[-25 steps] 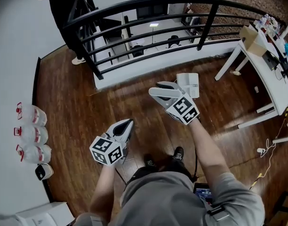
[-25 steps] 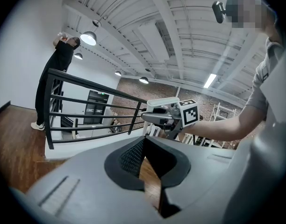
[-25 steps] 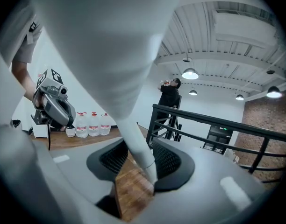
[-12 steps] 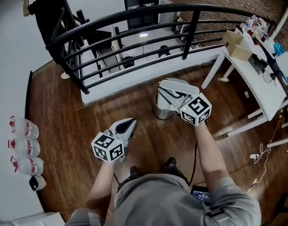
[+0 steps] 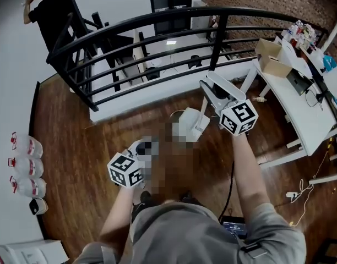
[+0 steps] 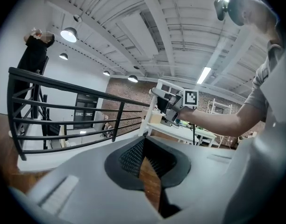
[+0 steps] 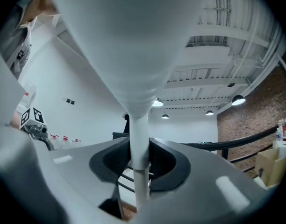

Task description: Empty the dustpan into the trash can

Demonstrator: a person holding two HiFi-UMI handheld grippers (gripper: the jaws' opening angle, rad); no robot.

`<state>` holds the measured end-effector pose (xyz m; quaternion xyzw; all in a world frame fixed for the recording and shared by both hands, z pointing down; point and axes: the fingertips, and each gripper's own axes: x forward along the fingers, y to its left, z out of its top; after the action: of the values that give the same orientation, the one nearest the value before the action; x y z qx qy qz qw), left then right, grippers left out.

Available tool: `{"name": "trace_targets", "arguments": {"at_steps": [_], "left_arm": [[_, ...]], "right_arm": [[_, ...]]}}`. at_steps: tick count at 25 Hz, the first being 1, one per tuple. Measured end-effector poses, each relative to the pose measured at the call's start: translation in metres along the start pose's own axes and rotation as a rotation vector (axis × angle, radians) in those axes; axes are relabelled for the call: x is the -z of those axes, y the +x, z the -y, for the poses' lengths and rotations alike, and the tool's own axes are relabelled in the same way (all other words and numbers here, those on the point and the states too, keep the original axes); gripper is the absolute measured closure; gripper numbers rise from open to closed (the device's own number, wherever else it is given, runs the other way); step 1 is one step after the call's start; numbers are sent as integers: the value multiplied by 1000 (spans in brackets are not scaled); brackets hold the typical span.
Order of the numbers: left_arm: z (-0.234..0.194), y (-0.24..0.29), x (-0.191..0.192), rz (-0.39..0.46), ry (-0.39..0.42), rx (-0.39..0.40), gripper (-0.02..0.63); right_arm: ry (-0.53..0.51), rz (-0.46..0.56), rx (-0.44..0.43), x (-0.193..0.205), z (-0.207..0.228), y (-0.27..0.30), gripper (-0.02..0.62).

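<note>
Jaws of right gripper [image 7: 139,164] closing on white dustpan [image 7: 133,41] handle — left gripper [image 6: 145,164]: pressed together.

The dark wooden floor [image 5: 75,125] carries three clear jugs with red caps [image 5: 25,166] in a row along the left wall, a small black-and-white object [image 5: 37,205] just below them, and a white cable [image 5: 300,188] near the right edge. A white table [image 5: 307,114] stands on it at the right, bearing an open cardboard box [image 5: 272,59] and small clutter at its far end.
</note>
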<state>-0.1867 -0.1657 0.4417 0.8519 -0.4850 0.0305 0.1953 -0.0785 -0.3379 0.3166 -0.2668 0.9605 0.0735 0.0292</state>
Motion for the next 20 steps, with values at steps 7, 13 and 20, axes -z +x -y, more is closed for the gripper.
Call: {"name": "trace_targets", "arguments": {"at_steps": [7,13,20], "left_arm": [[-9,42,-7,-33,5,41,601],[-22,107,-18,-60,-5,203,601],[14,209,-34,-109,27,454,601]], "right_arm": [[40,21,144,-1,68,-13,489],[65,7,251,-19,97,-40,488],[55,-4,467,-55,146,-128,489]]}}
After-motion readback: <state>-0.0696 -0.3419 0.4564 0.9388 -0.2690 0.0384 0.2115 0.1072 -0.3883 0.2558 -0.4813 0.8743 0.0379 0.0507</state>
